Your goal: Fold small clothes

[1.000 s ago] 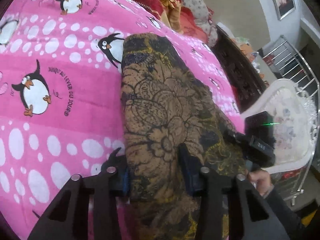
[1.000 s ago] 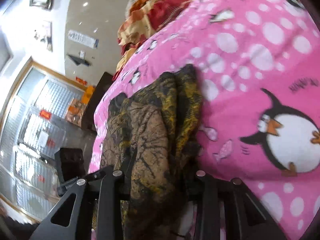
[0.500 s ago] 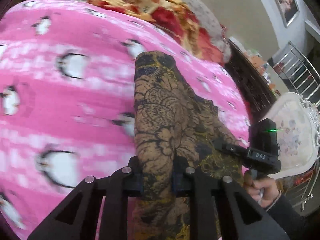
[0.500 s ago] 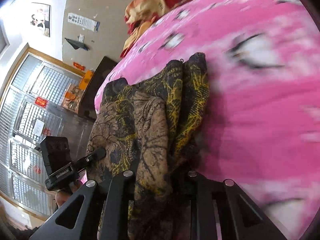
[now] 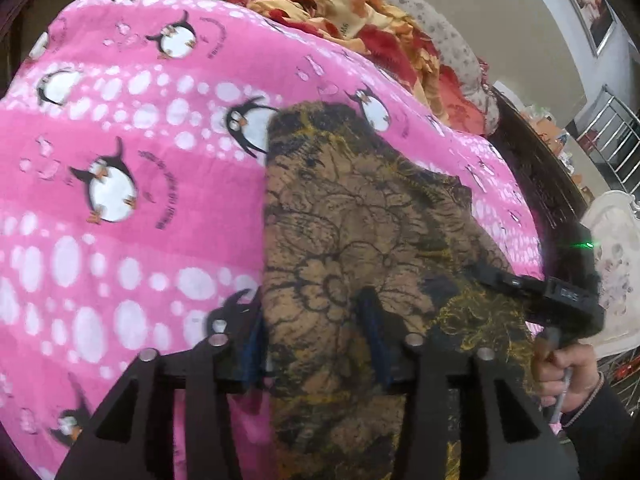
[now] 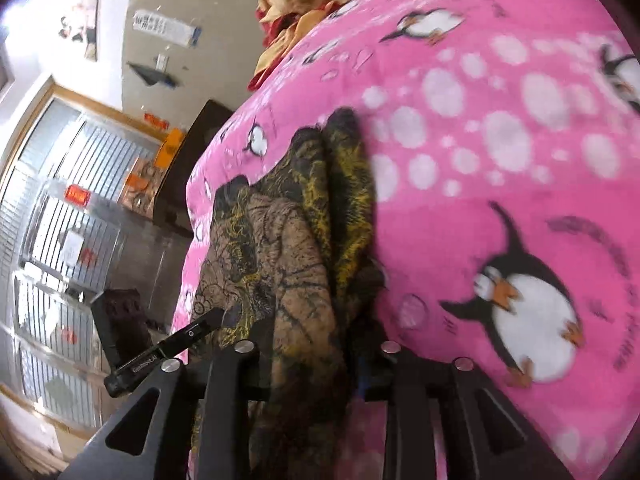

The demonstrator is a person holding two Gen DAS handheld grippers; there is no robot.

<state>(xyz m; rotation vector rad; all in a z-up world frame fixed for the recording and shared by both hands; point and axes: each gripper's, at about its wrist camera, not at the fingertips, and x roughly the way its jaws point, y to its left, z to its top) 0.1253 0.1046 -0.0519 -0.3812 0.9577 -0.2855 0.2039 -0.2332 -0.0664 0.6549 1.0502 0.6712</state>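
A brown and black floral garment with yellow patches (image 5: 352, 240) lies folded lengthwise on a pink penguin blanket (image 5: 120, 208). My left gripper (image 5: 316, 332) has its jaws spread, with the garment's near end lying between them. My right gripper (image 6: 304, 344) also stands with its jaws apart around the garment's other near end (image 6: 280, 248). In the left wrist view the right gripper (image 5: 560, 300) shows at the garment's right edge, held by a hand. In the right wrist view the left gripper (image 6: 168, 348) shows at the garment's left edge.
A red and orange quilt (image 5: 360, 12) is heaped at the far end of the bed. A dark wooden bed frame (image 5: 536, 168) runs along the right side, with a white chair (image 5: 612, 248) and a metal rack (image 5: 612, 128) beyond it.
Both grippers closed on the garment half a second ago and have opened again. The garment lies lower and flatter on the blanket than a moment ago.
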